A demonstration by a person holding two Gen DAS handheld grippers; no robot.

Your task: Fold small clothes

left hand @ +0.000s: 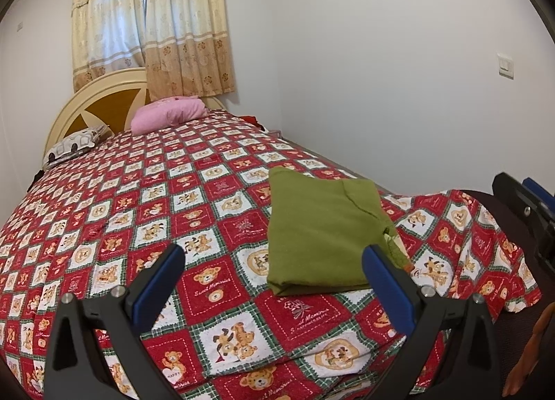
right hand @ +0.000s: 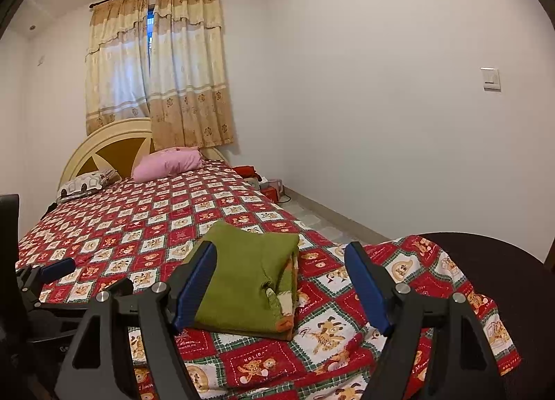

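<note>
Left wrist view: folded green garment (left hand: 322,233) lies lengthwise toward the headboard (left hand: 100,105), both hand-held grippers wide open, empty.

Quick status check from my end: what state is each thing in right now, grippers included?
Green garment: folded into a compact rectangle, lying flat on the bedspread, not held.
Left gripper: open, empty, above the bedspread.
Right gripper: open, empty, nothing between its fingers.
Bedspread: spread over the bed, corner draped at the right.
Curtains: drawn, with a narrow gap.
Pink pillow: against the headboard.
</note>
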